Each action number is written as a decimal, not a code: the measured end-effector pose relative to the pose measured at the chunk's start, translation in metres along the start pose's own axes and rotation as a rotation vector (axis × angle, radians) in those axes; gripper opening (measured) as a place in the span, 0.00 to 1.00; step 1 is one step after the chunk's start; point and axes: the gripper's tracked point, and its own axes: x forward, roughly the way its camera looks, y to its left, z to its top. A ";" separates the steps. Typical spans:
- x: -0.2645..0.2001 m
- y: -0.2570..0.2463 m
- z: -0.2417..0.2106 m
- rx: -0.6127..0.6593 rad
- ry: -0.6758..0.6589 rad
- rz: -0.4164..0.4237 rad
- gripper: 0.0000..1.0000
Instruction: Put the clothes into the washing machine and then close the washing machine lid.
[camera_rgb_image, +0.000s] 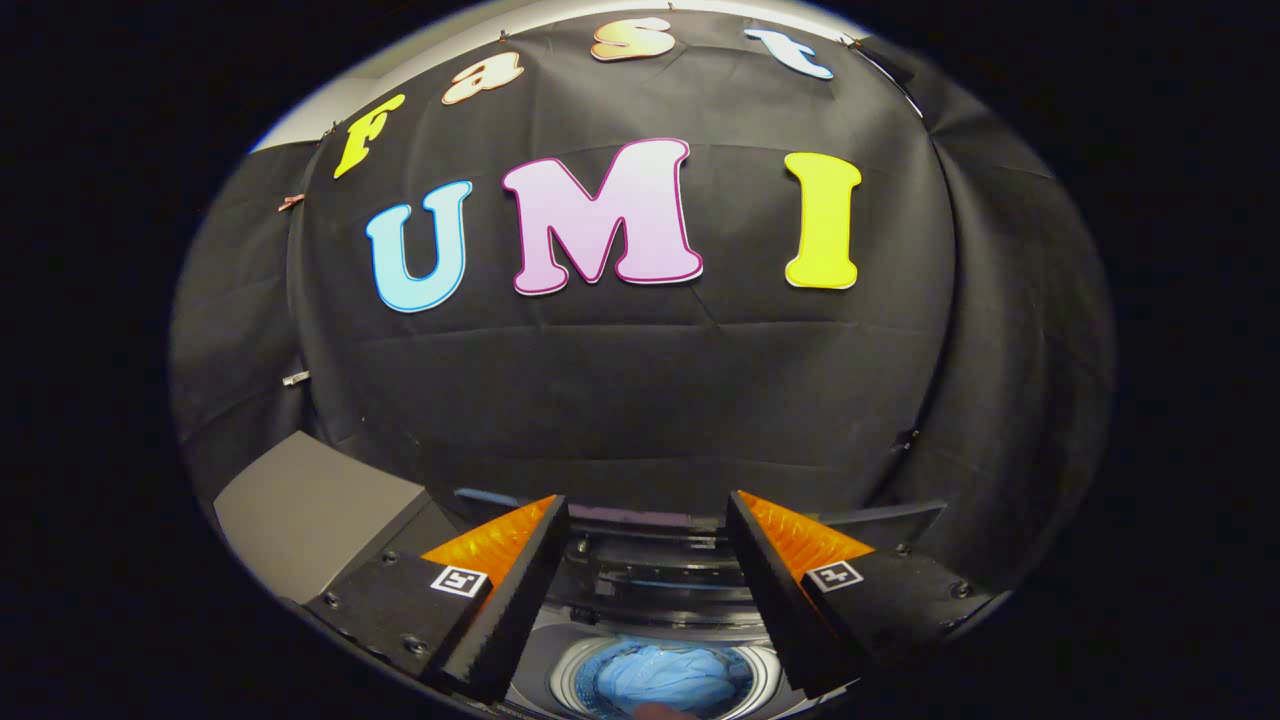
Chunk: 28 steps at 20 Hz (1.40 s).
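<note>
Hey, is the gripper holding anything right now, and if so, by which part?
Nothing is held. The gripper is open, fingers apart with empty space between them, above the washing machine's round drum, where the crumpled blue clothes already lie.

The gripper's (648, 520) spread fingers (510, 600) cover both sides of the washing machine (650, 580), and nothing sits between them. The blue clothes (665, 678) in the drum are cut off below. A grey panel (310, 510), maybe the lid, is half hidden.

Black cloth wall (640, 400), creased, evenly lit
</note>
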 end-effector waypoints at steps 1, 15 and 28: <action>0.005 -0.003 -0.002 -0.006 0.012 -0.011 1.00; 0.037 -0.032 -0.019 -0.008 0.078 -0.091 1.00; 0.006 -0.025 -0.028 -0.026 0.050 -0.070 1.00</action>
